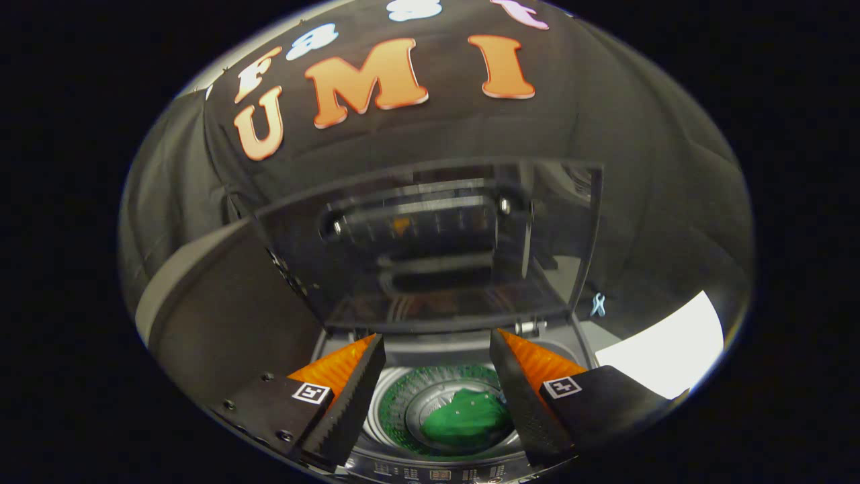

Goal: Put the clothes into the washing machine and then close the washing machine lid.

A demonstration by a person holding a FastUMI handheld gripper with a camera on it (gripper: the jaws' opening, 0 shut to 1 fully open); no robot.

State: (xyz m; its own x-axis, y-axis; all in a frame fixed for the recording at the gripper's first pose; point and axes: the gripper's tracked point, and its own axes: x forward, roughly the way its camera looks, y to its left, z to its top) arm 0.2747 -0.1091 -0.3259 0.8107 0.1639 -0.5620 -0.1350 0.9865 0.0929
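Claw (437,376) spread wide, nothing held. Green garment (467,420) seen bunched in washing machine drum (396,410), below and between fingers, toward right finger at 5 o'clock. Glass lid (430,249) raised upright at 12 o'clock, beyond fingertips. Loading judged done; lid closing judged next. Claw best lifted clear of drum, lid's top edge caught from behind, lid drawn forward and lowered slowly; slam to be avoided, garment kept clear of rim.

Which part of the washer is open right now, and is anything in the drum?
The washing machine lid stands raised behind the open hand-held gripper. The green garment lies in the drum below.
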